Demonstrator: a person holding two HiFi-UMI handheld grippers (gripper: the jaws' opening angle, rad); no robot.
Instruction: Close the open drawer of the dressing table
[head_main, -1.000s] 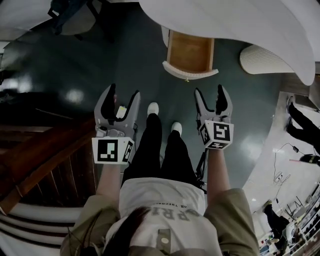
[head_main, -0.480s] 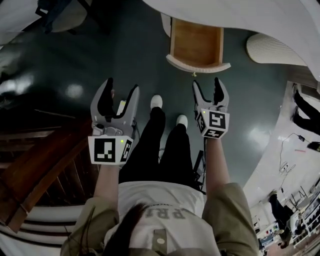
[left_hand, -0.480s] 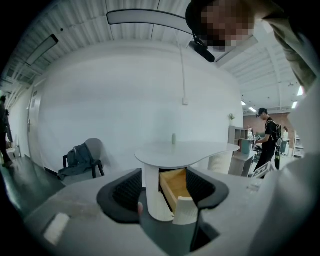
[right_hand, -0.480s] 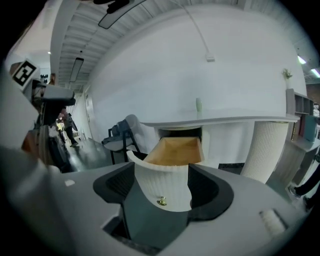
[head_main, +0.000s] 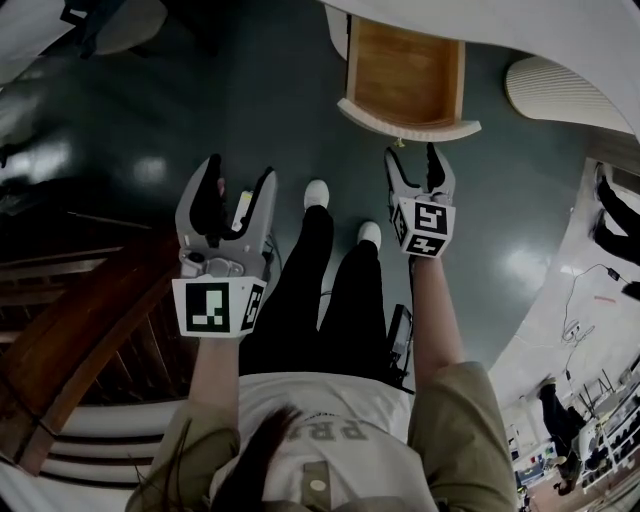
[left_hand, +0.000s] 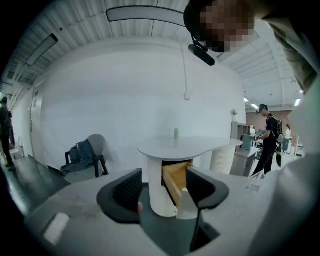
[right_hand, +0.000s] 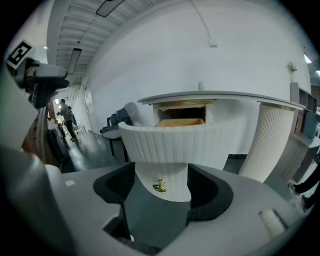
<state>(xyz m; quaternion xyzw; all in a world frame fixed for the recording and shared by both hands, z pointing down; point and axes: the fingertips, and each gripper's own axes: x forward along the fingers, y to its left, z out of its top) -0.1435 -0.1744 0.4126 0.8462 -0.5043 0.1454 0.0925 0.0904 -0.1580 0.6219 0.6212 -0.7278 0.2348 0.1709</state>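
The open drawer shows its wooden inside under the white dressing table top; its ribbed white front bulges toward me. My right gripper is open just short of that front. In the right gripper view the drawer front fills the middle, and its small brass knob sits between the spread jaws of the right gripper, apart from both. My left gripper hangs open and empty farther left. In its own view the left gripper faces the table and the drawer from a distance.
A ribbed white pedestal stands right of the drawer. Dark wooden steps run along the left. A chair with dark clothes stands left of the table. My feet are on dark glossy floor. People stand far right.
I have stepped closer to the table, so the drawer sits nearer. The right gripper has moved forward and up to the drawer front; the left has barely shifted.
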